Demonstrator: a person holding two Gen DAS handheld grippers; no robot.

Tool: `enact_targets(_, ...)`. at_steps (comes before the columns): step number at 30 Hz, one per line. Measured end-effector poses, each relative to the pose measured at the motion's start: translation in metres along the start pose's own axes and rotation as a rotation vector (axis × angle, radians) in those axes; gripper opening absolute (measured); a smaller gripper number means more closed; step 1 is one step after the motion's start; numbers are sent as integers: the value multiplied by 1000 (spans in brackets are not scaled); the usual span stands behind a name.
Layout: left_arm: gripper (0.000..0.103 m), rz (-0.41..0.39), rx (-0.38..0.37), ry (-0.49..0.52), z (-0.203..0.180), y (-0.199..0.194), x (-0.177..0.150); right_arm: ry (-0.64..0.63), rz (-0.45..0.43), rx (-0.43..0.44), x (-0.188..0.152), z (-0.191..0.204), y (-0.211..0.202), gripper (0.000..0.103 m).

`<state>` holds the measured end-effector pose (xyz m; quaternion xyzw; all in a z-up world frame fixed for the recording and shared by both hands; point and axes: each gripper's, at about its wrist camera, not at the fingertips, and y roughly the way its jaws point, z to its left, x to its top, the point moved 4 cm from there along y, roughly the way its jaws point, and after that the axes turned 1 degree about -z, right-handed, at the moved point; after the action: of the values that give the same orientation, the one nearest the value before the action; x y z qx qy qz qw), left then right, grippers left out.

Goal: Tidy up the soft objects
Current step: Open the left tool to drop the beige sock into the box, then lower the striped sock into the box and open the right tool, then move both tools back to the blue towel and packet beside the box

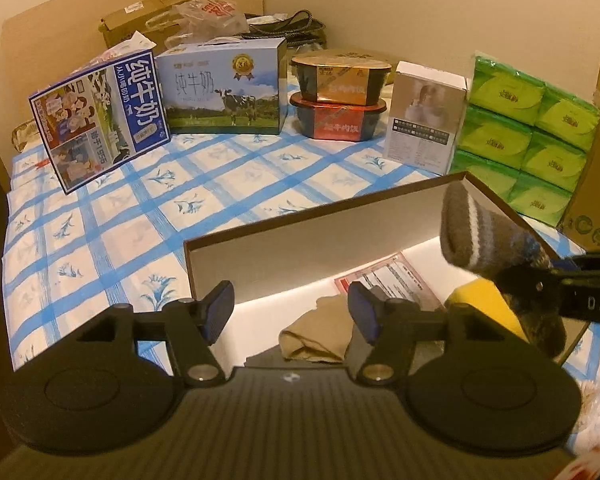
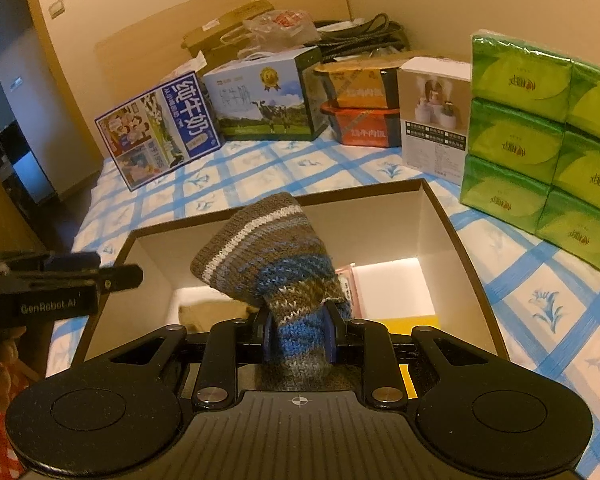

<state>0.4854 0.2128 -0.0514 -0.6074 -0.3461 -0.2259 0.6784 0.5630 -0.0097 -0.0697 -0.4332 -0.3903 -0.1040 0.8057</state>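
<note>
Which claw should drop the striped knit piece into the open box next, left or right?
Right. The right claw is already clamped on the striped knit piece above the open box. The left claw is open and empty over the beige cloth.

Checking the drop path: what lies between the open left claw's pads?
No pad touches anything; through the left claw, the left wrist view shows a beige cloth on the box floor.
</note>
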Motion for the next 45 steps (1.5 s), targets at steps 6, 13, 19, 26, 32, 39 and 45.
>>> enact_targets(6,61,1,-6,6,-1,-4,-2,20,-30,15,6,4,-1,34)
enact_targets(13,62,-4,-13,-7,2,-10,-1,77,-133,3,15,2,-11,73)
enact_targets(19,63,-7,-18,-11,0,-17,-3,57,-113,-2,10,2,-17,73)
enact_targets(26,64,-10,-29,-16,-4,-28,-7,49,-93,-6,-6,1,-28,74)
enact_targets(32,65,-17,-42,-35,-7,-45,-9,53,-97,-8,-12,1,-44,75)
enact_targets(39,66,-18,-61,-53,-12,-70,-18,86,-105,-1,-20,2,-67,76)
enact_targets(45,66,-38,-77,-67,-15,-100,-26,116,-106,3,-34,5,-90,76)
